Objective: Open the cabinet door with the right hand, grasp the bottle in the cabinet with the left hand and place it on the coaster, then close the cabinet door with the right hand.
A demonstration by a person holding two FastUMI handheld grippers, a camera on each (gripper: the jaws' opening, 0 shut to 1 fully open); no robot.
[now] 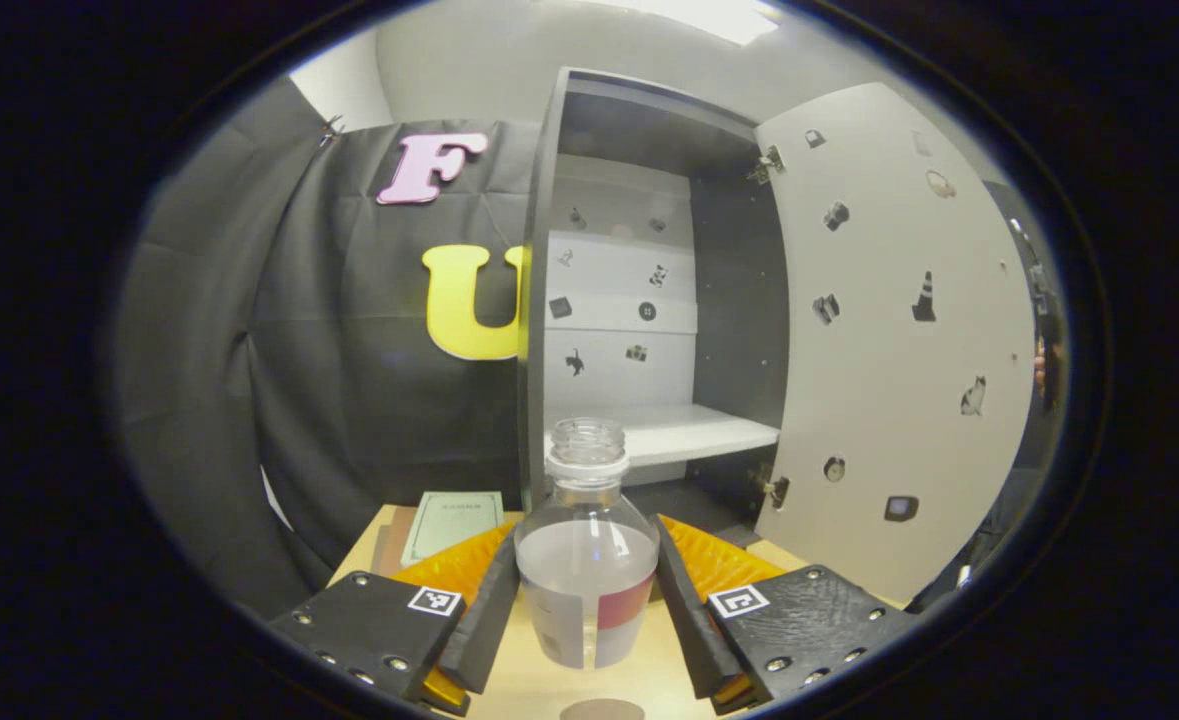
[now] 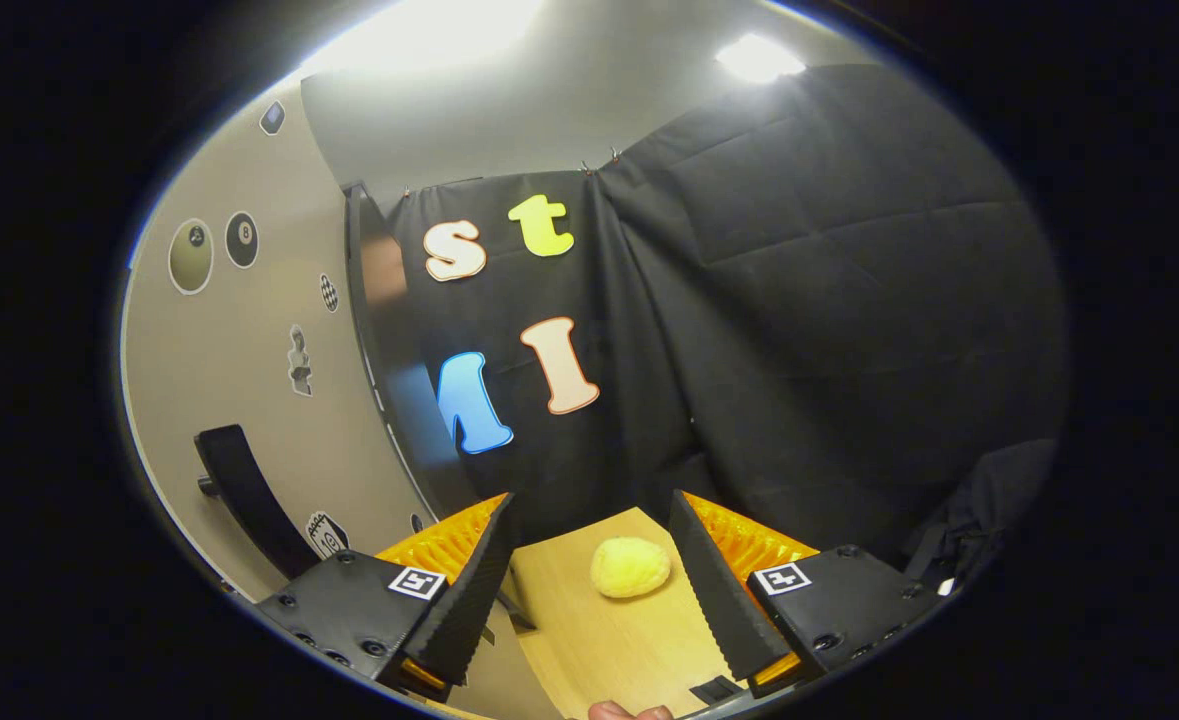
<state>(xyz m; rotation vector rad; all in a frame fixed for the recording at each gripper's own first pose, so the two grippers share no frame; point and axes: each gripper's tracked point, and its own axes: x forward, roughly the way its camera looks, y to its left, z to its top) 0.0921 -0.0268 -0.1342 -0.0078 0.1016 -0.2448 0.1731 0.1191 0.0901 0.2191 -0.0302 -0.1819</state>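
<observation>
On the counter point(image 1: 549, 690) at far left lies a green notebook point(image 1: 452, 522), well clear of my path. My left gripper point(image 1: 586, 600) is pinching the bottle point(image 1: 586, 575), both fingers pressed against its sides, out in front of the cabinet point(image 1: 649, 300) and above the counter. The bottle is uncapped, clear, roughly half full of clear liquid; judged risk: any tilt or jolt on the way down could spill it through the open neck, and a squeeze on the soft wall might push the level up. A brown round edge, probably the coaster point(image 1: 601, 710), sits just below the bottle; a misjudged descent could land it off-centre. The cabinet's shelf point(image 1: 679, 432) looks bare, door point(image 1: 899, 350) swung wide to the right. My right gripper point(image 2: 589, 585) is spread, holding nothing, beside the door's black handle point(image 2: 249, 500); a yellow soft lump point(image 2: 629, 567) lies on the counter ahead. Closing too early could hit my left arm.
</observation>
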